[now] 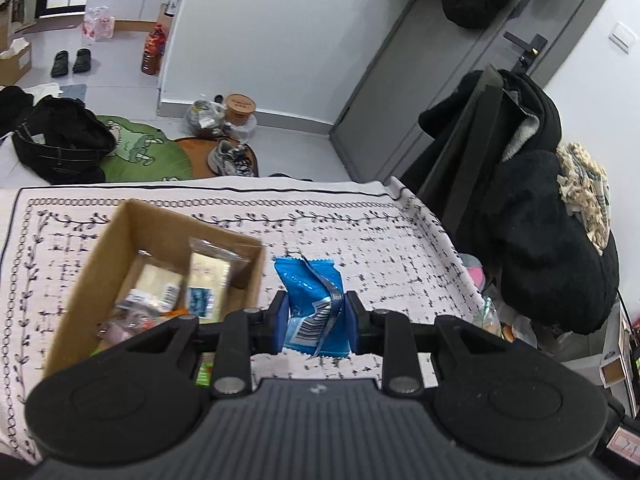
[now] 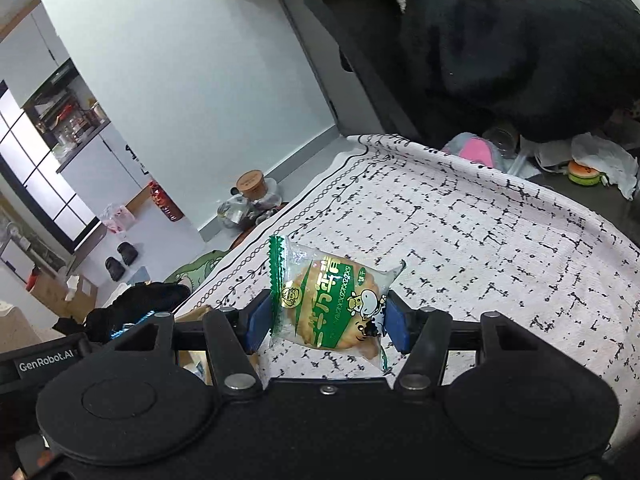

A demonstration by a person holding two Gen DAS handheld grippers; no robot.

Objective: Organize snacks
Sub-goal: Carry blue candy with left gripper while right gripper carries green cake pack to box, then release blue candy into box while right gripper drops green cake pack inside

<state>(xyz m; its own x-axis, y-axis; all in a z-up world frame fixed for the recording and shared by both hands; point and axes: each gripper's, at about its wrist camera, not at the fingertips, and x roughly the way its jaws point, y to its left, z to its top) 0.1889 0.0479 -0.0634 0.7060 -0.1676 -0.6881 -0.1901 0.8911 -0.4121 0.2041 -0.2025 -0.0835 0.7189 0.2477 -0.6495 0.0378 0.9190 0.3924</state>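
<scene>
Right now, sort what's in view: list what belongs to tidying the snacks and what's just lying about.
Belongs to the job:
- blue snack packet, clamped in the left hand-held gripper
- green biscuit packet, clamped in the right hand-held gripper
- cardboard box with snacks already inside

Just lying about:
- sneaker
- black slippers
- black clothing
- frog mat
</scene>
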